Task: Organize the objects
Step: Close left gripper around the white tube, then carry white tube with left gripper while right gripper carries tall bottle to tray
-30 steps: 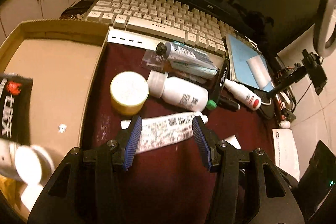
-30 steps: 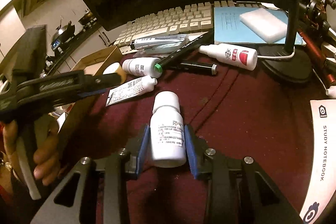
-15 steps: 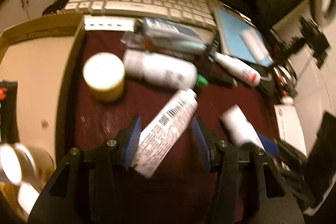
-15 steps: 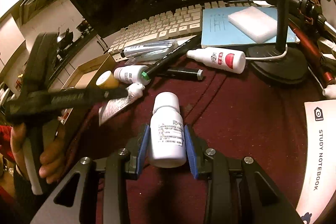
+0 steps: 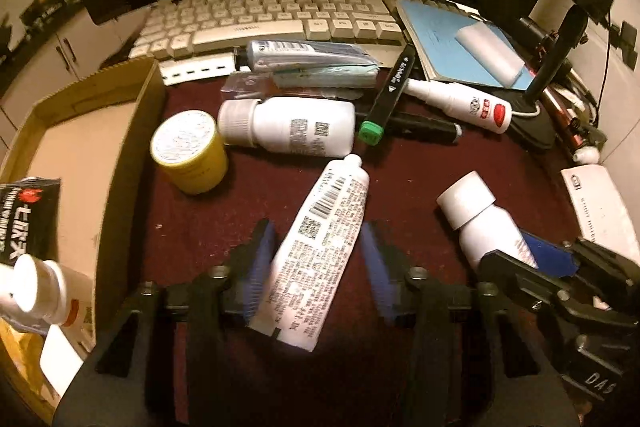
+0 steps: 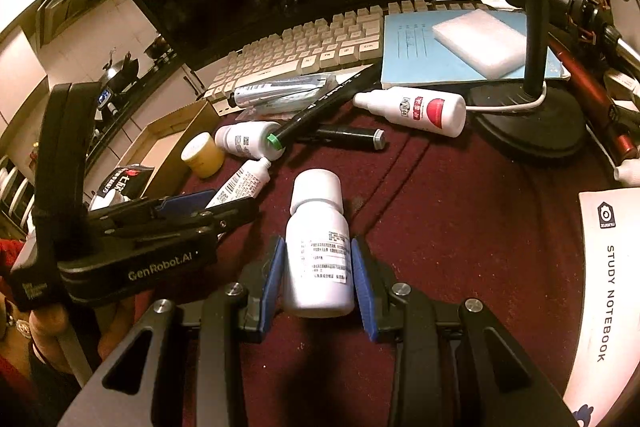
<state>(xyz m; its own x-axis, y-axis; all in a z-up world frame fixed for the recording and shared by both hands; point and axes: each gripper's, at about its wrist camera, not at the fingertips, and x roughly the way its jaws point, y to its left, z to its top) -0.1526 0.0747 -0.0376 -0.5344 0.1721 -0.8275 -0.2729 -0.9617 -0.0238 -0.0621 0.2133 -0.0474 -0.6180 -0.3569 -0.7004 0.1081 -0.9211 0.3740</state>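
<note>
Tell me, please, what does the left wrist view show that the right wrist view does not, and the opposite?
Only the left wrist view shows the left gripper open around the white tube, and the spray bottle inside the cardboard box. Only the right wrist view shows the study notebook cover text and the right gripper shut on the white bottle. Both show the keyboard and yellow jar.

My left wrist cam: low, close over maroon cloth (image 5: 400, 179), facing keyboard (image 5: 276, 15) at 12 o'clock. My right wrist cam: same height, keyboard (image 6: 304, 51) at 11. Both share white tube (image 5: 320, 235) (image 6: 244, 183), yellow jar (image 5: 190, 151) (image 6: 202, 155).
</note>
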